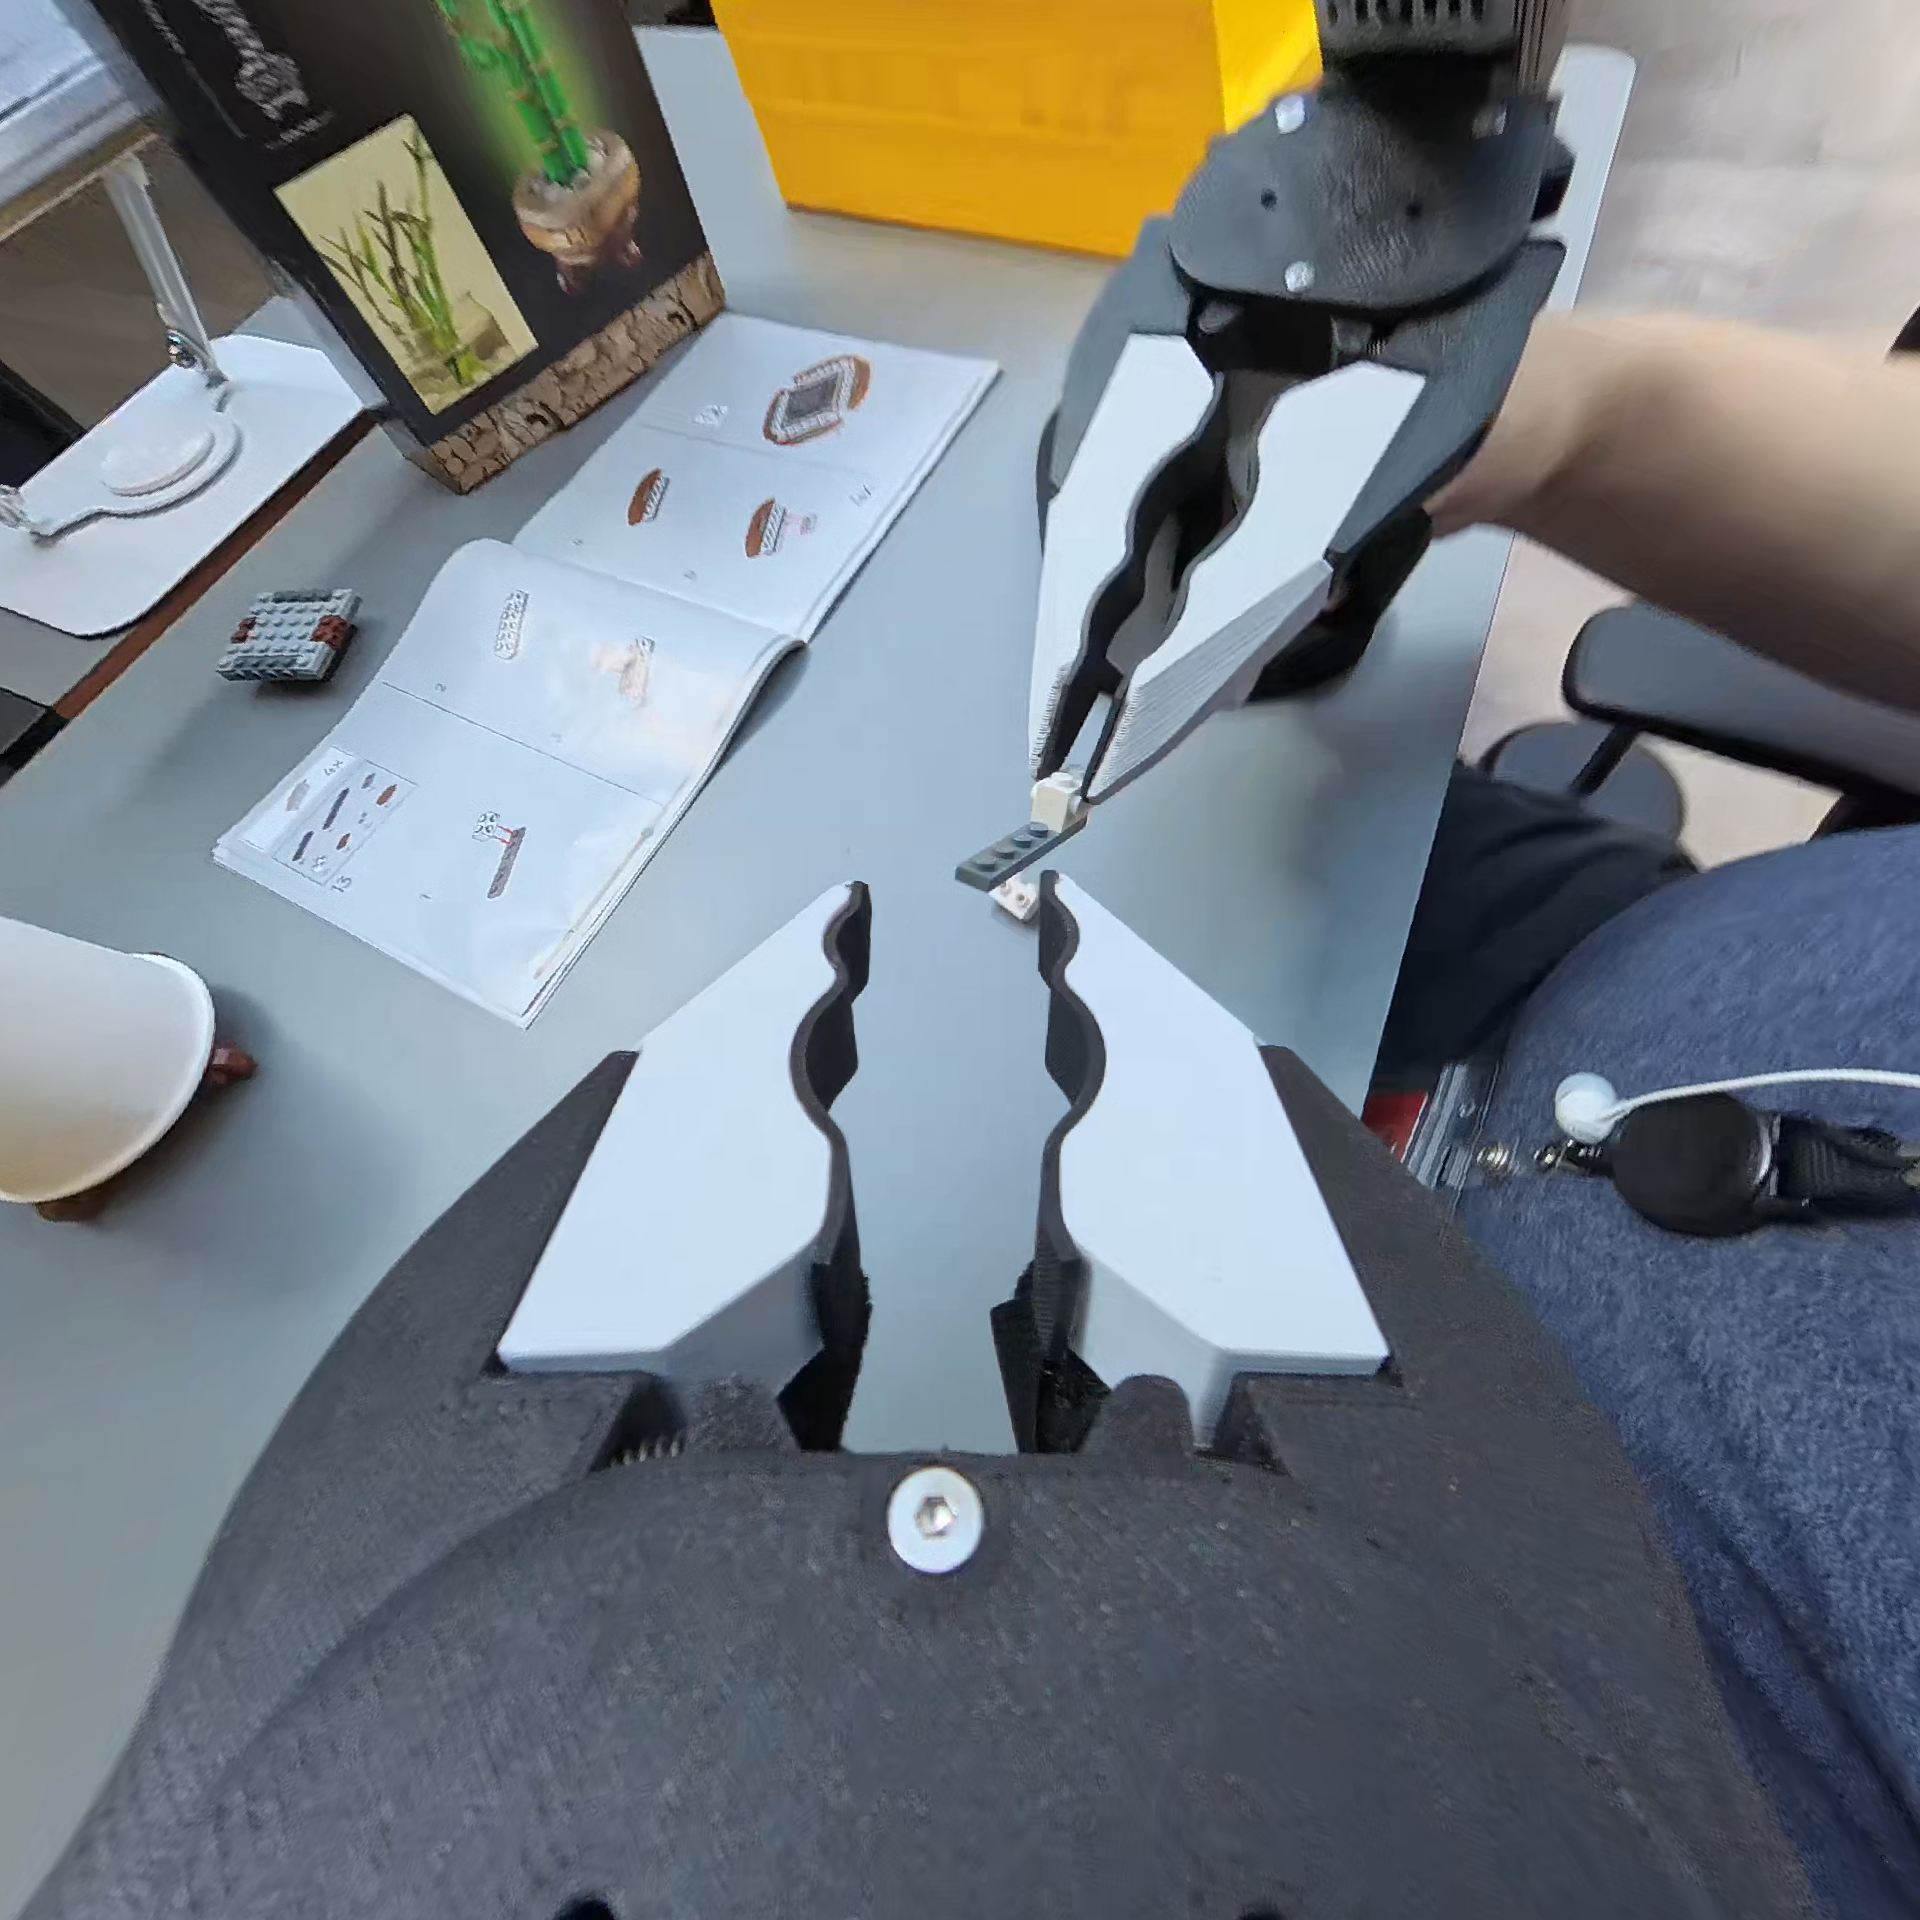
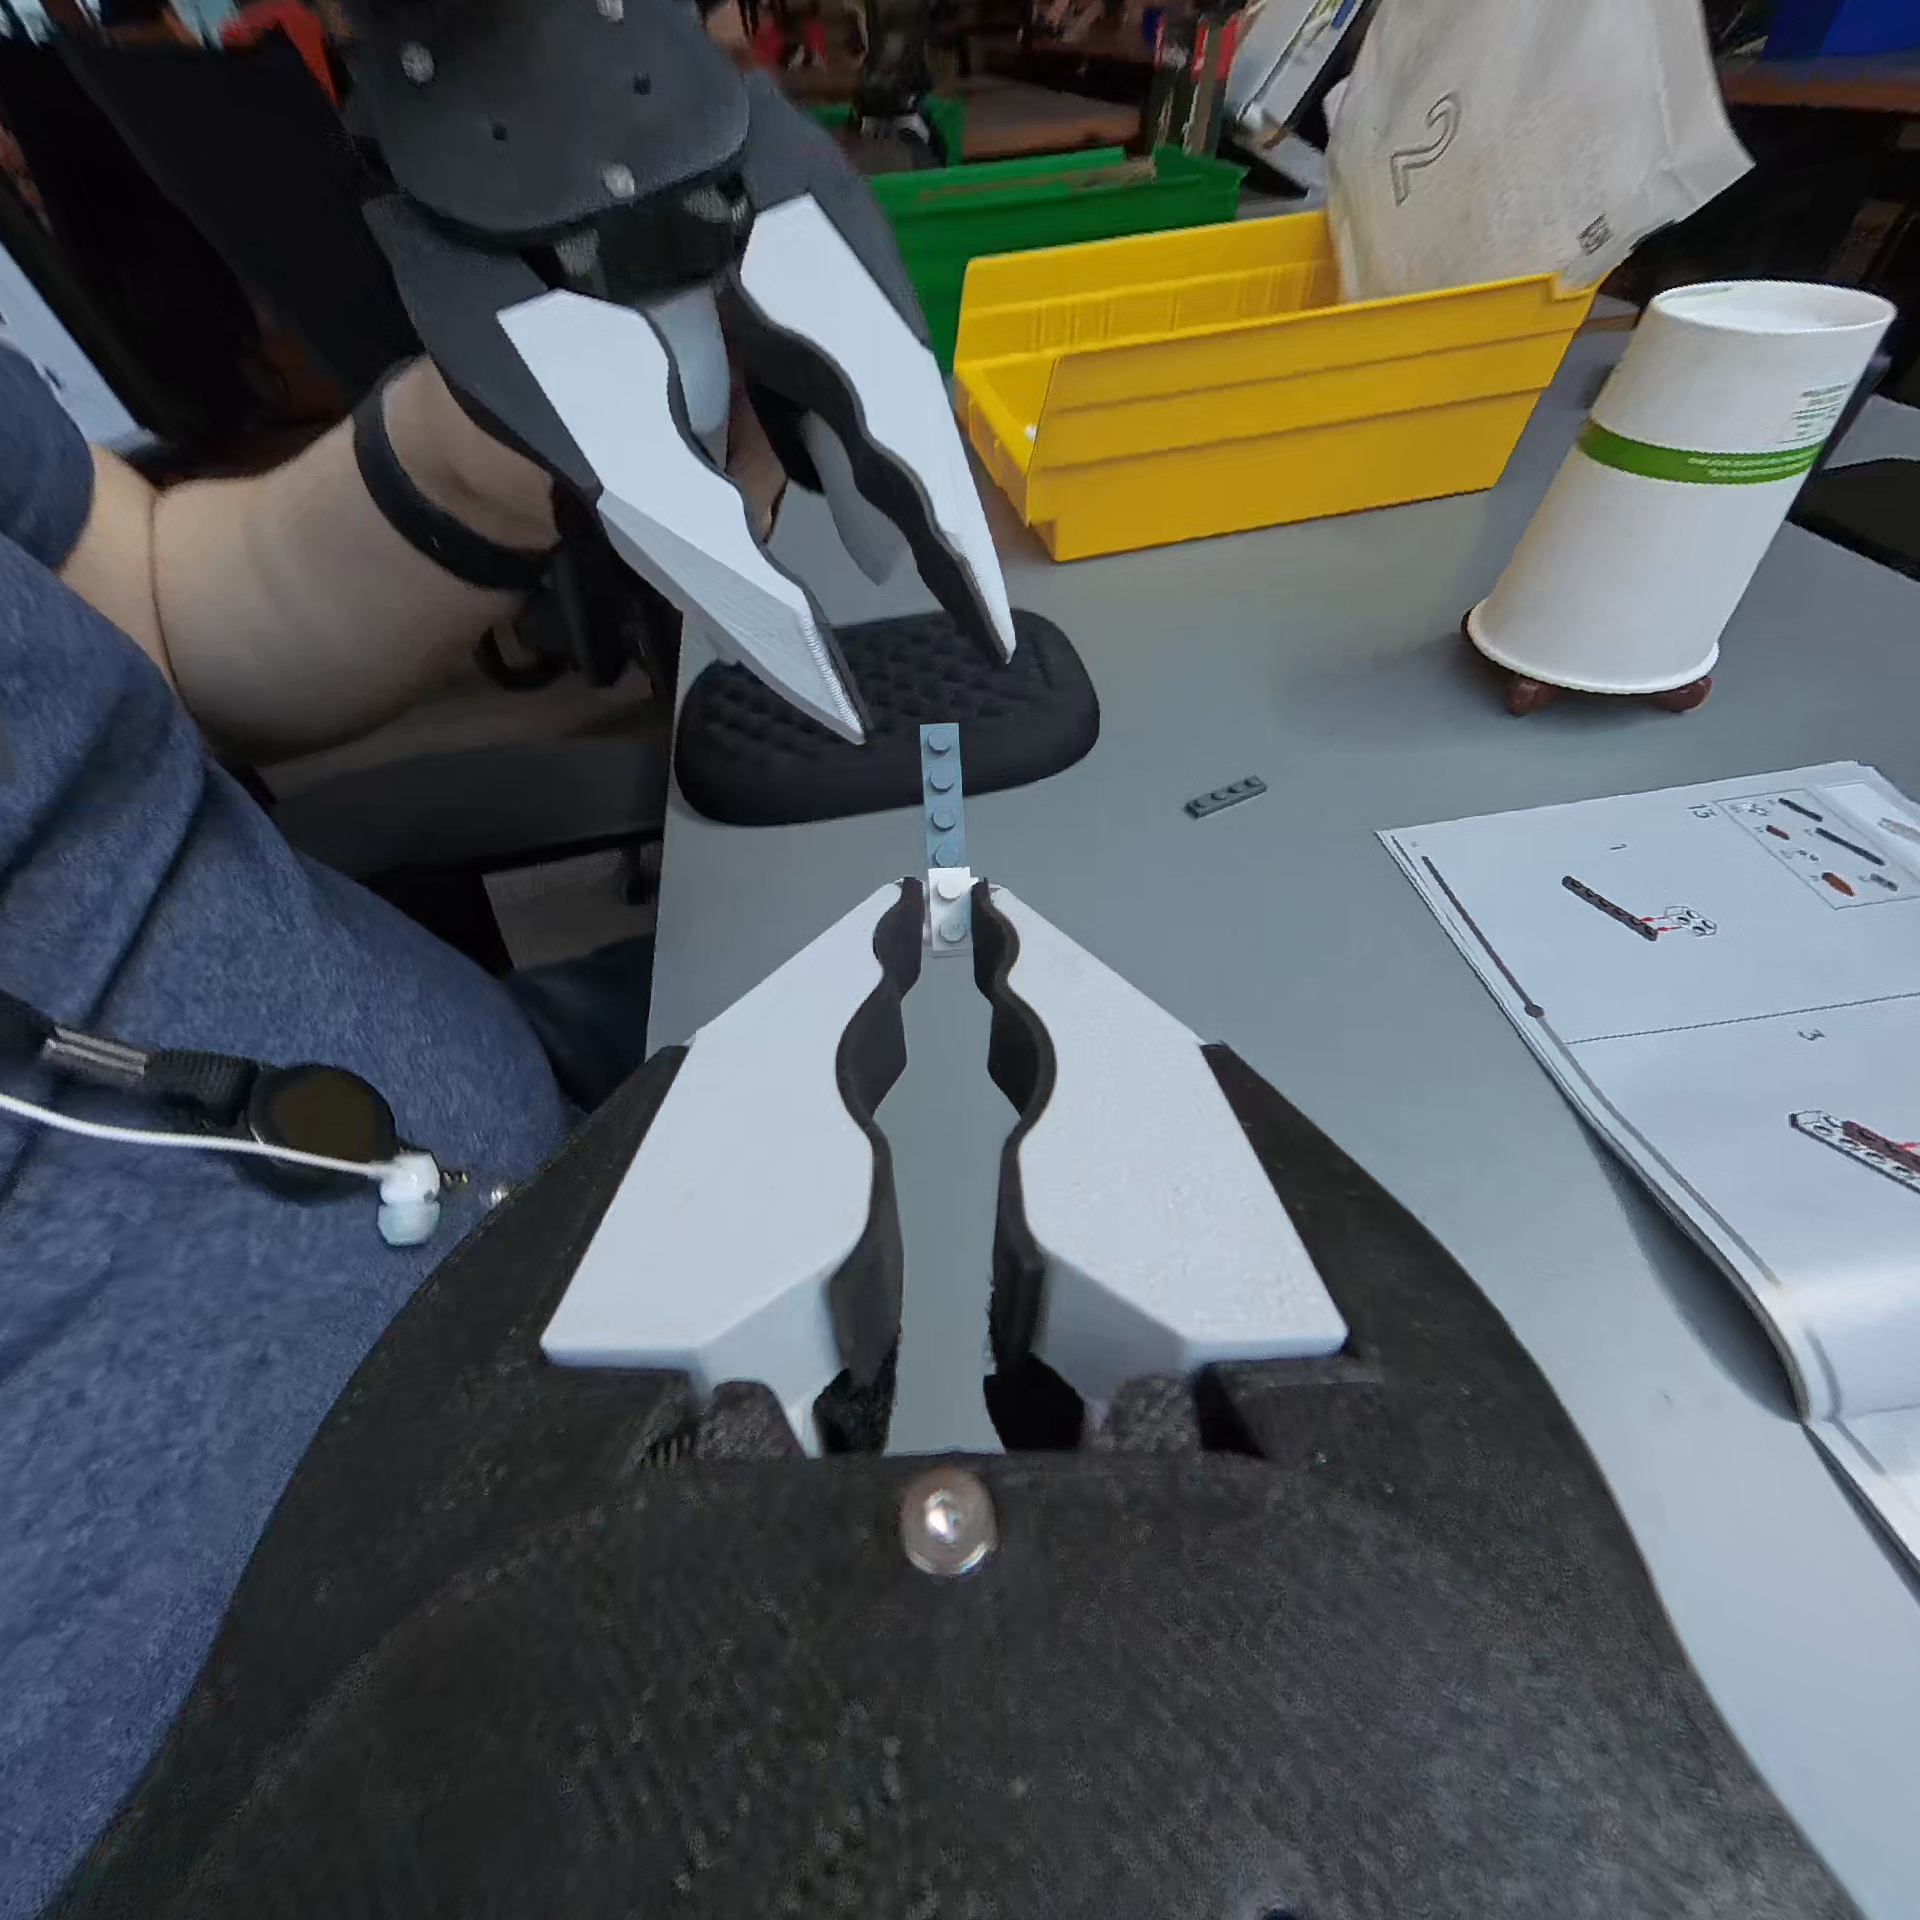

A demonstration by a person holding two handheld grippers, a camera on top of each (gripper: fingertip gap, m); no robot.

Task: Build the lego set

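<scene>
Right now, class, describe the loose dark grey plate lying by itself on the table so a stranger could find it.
Start at the open instruction booklet on the grey table. Just beyond its near corner, towards the black wrist pad, lies a loose dark grey plate. Unlike the similar plate in the right tool, nothing touches it.

The left tool [image 1: 954,904] hangs with its fingers apart over the grey desk [image 1: 883,540], near the dark grey plate [image 1: 1013,850] that the right tool [image 1: 1070,784] pinches.

Grey table [image 1: 914,644] with open booklet [image 1: 623,665], upturned cup [image 2: 1662,499], yellow bin [image 2: 1247,416].
</scene>
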